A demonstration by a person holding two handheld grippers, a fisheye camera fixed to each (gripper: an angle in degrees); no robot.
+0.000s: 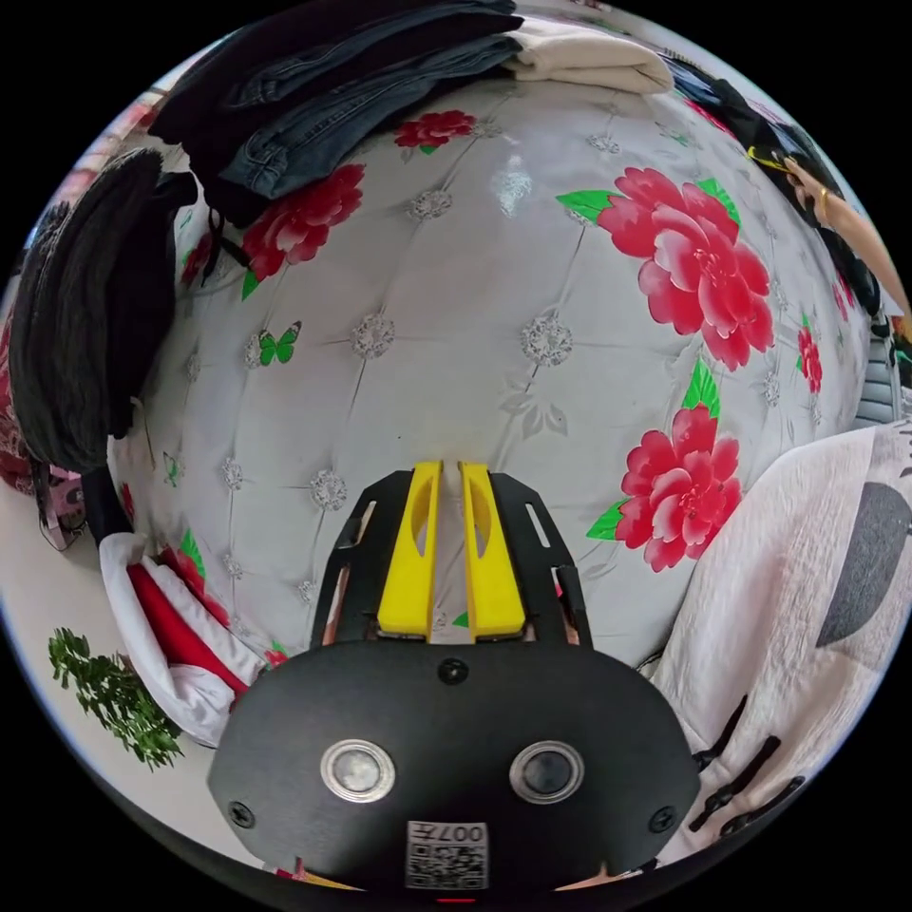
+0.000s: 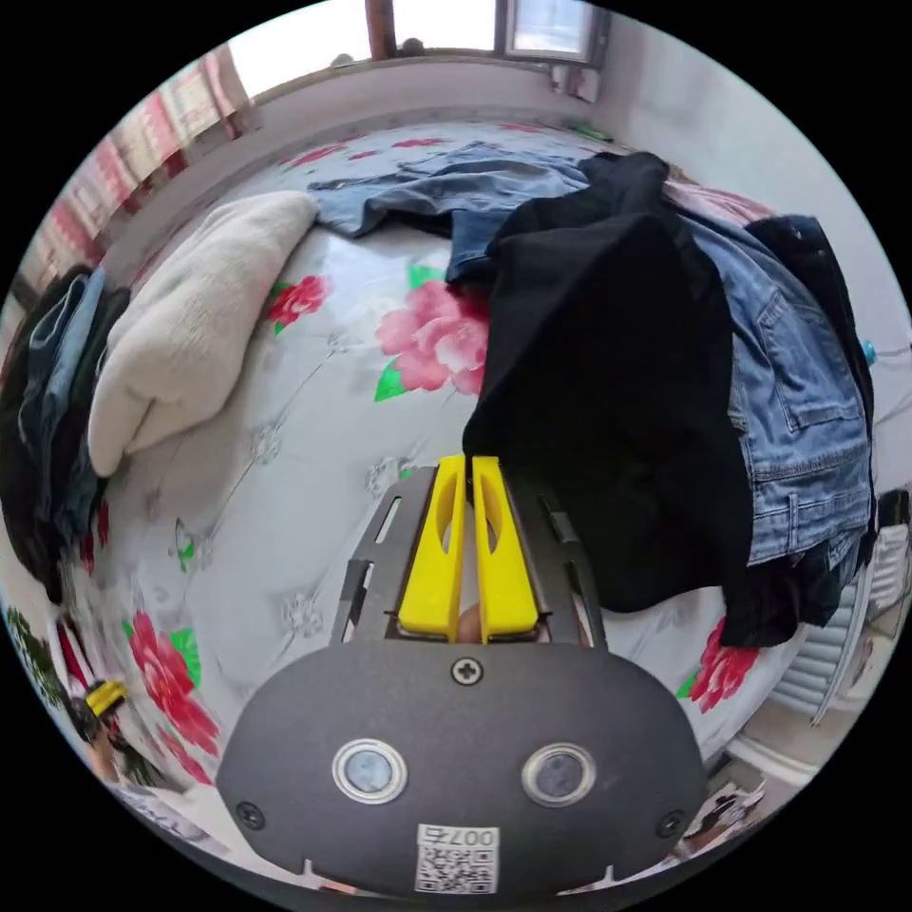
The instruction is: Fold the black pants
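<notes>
Item: black pants (image 2: 608, 380). They are lying draped over a heap of denim garments (image 2: 798, 399), just ahead of and to one side of the right gripper (image 2: 469, 465), whose yellow fingers (image 2: 437, 551) are sitting nearly pressed together with a thin gap between them, pinching nothing; the nearest dark hem is hanging just past the fingertips.

Handling, as a judgement: soft, limp cloth, light, neither slippery nor fragile, likely sagging and dragging the jeans beneath if pulled from the middle. A hold at the near hem corner, or at the waistband once found, is looking safest.

Left gripper (image 1: 450, 467): fingers (image 1: 410, 560) standing close together, a narrow slot between, gripping nothing, hovering over the flowered bedspread (image 1: 456, 285). Beyond those fingertips, stacked dark folded clothes (image 1: 332, 104) and a cream folded piece (image 1: 589, 62) are resting.

Hard to make out: the waistband and legs are not distinguishable in the black mass; the far side is hiding behind the heap; whether the black cloth is one garment cannot be told.
</notes>
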